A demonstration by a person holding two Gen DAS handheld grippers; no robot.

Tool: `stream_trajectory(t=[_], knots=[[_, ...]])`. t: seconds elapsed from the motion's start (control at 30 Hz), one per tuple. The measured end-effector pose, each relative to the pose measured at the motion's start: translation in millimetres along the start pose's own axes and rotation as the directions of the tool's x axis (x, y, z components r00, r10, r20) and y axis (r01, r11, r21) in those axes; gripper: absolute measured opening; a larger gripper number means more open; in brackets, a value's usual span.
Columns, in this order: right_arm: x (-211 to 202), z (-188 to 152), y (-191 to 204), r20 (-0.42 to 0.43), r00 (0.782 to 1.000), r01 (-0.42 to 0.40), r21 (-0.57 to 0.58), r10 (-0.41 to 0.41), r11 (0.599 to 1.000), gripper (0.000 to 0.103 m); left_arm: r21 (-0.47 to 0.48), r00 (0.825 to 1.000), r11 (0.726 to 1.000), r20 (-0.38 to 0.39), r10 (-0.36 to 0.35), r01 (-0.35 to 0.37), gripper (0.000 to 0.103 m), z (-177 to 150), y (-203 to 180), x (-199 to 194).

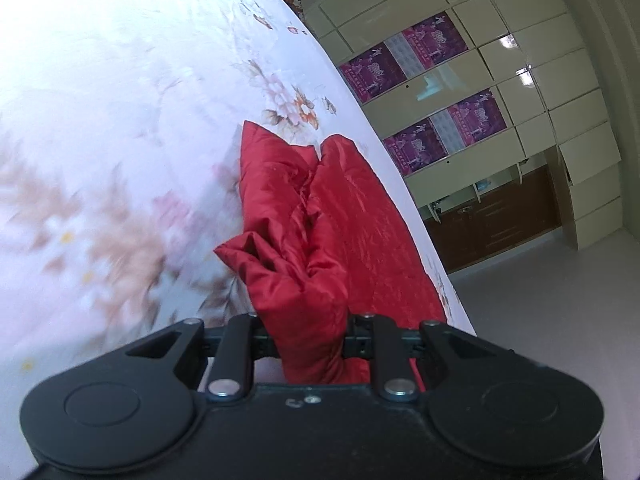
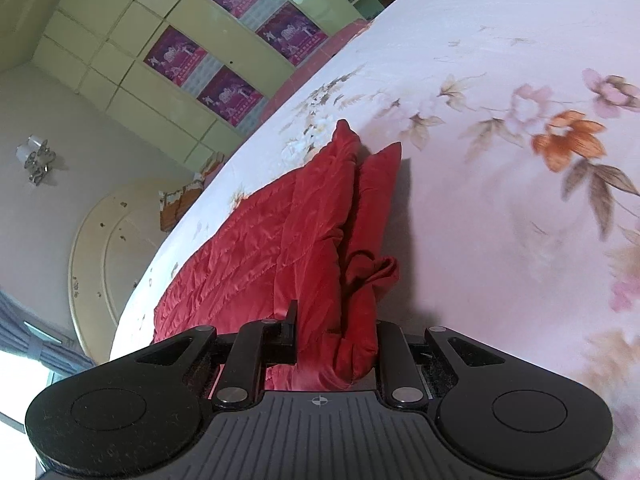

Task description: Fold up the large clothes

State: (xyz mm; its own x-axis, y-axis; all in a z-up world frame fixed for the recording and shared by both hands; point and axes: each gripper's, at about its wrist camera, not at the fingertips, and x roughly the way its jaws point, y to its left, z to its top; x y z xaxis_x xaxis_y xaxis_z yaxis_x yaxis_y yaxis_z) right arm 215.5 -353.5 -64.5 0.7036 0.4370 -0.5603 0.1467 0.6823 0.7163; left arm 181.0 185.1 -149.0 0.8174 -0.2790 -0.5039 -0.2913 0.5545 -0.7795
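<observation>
My left gripper (image 1: 306, 338) has its fingers drawn narrow on a bunched fold of the red quilted garment (image 1: 320, 208); the fabric fills the gap between them. My right gripper (image 2: 336, 340) likewise pinches a gathered edge of the same garment (image 2: 280, 240), with one black finger (image 2: 290, 330) visible against the cloth. From both grips the red fabric runs forward, doubled over itself, and lies on the bed's floral sheet (image 1: 120, 100), near the mattress edge. Beyond the bed stands a pale green cabinet wall (image 1: 540, 92) with purple posters (image 1: 432, 40). In the right wrist view, a chrome wall lamp (image 2: 36, 158) hangs beside a curved cream headboard (image 2: 96, 248).
</observation>
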Motion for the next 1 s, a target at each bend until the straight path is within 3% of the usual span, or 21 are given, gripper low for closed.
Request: stream_trajectory(t=[0.2, 0.3, 0.33, 0.37, 0.4, 0.47, 0.53, 0.63, 0.7, 0.8, 0.83, 0.87, 1.0], knots=[[0, -5, -11, -0.019, 1.000, 0.018, 0.014, -0.018, 1.000, 0.017, -0.007, 1.000, 1.000, 0.006, 0.000, 0.000, 0.020, -4, 7, 1], [12, -2, -17, -0.040, 0.999, 0.033, 0.026, -0.032, 0.999, 0.018, 0.016, 1.000, 1.000, 0.012, 0.010, -0.010, 0.033, -3, 10, 6], [13, 0, -18, -0.047, 0.998, 0.033, 0.037, -0.031, 0.999, 0.023, 0.018, 1.000, 1.000, 0.018, 0.006, -0.006, 0.035, -5, 11, 5], [13, 0, -22, -0.047, 0.998, 0.050, 0.047, -0.048, 0.998, 0.043, 0.015, 1.000, 1.000, 0.021, 0.013, -0.013, 0.039, -5, 10, 2], [8, 0, -25, -0.031, 0.997, 0.068, 0.049, -0.067, 0.996, 0.048, 0.018, 0.999, 1.000, 0.022, 0.023, -0.024, 0.043, -7, 9, -2], [-3, 1, -28, 0.000, 0.997, 0.075, 0.044, -0.075, 0.996, 0.053, 0.040, 0.999, 0.998, 0.038, 0.038, -0.039, 0.075, -9, 3, -13], [-14, 1, -34, 0.019, 0.996, 0.084, 0.052, -0.085, 0.995, 0.056, 0.062, 0.998, 0.997, 0.058, 0.040, -0.044, 0.090, -11, 1, -20], [-25, -1, -39, 0.041, 0.997, 0.054, 0.089, -0.058, 0.995, 0.056, 0.056, 0.999, 0.998, 0.037, 0.034, -0.036, 0.085, -7, 0, -11], [-18, -3, -36, 0.013, 0.999, 0.050, 0.084, -0.052, 0.995, 0.056, 0.047, 0.999, 0.998, 0.034, 0.039, -0.041, 0.075, -5, 1, -3], [0, -6, -32, -0.018, 0.999, 0.053, 0.098, -0.052, 0.994, 0.056, 0.034, 0.999, 0.998, 0.006, 0.053, -0.053, 0.048, 4, 4, 14], [4, -6, -29, -0.013, 0.999, 0.054, 0.096, -0.053, 0.994, 0.050, 0.036, 0.998, 0.998, -0.009, 0.057, -0.056, 0.037, 7, 6, 19], [7, -7, -28, -0.016, 0.999, 0.053, 0.098, -0.052, 0.994, 0.028, 0.031, 0.999, 0.999, -0.019, 0.041, -0.040, 0.028, 9, 7, 23], [2, -7, -19, 0.007, 0.999, 0.053, 0.071, -0.053, 0.996, 0.017, 0.058, 1.000, 0.998, -0.002, 0.019, -0.019, 0.020, 3, 6, 14]])
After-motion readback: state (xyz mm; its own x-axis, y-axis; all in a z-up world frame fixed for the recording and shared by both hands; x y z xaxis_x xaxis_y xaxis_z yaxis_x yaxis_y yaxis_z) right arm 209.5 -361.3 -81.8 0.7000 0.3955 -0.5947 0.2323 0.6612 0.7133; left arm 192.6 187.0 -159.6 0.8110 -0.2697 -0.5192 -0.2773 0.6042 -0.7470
